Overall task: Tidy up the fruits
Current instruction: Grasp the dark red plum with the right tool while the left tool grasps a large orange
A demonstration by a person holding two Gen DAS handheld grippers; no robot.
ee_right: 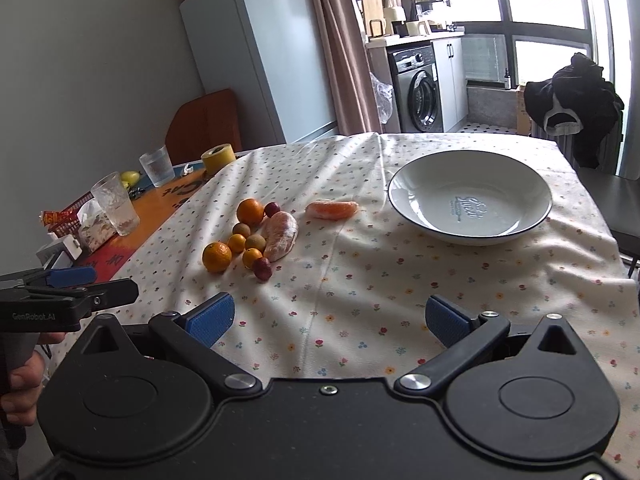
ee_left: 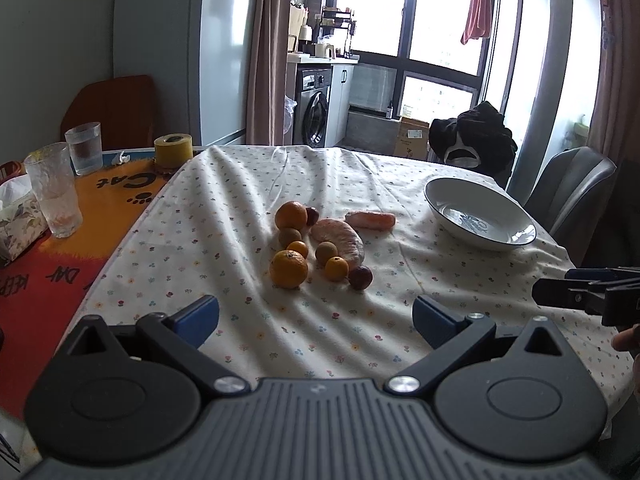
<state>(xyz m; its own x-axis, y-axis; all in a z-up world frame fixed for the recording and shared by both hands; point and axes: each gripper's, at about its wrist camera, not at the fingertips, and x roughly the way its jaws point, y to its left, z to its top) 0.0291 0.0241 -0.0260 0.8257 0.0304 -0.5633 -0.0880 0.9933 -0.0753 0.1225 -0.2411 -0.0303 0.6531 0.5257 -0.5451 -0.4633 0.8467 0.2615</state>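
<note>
Both tools, left tool (ee_left: 316,316) and right tool (ee_right: 330,318), gape empty (above the worktop (ee_right: 360,280)); one bowl (ee_right: 404,208), two oranges (ee_right: 217,257), one carrot (ee_right: 331,209).

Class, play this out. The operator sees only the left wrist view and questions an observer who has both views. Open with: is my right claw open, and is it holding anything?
Observer: The right claw has its jaws wide apart, with nothing between them.
Operator: Is anything hidden behind the glasses on my left?
Observer: Yes, a yellow-green fruit lies just behind the glasses, off the flowered cloth.
Operator: What is holding my left claw?
Observer: A hand grips the grey handle below the left claw, near the table's corner.
</note>
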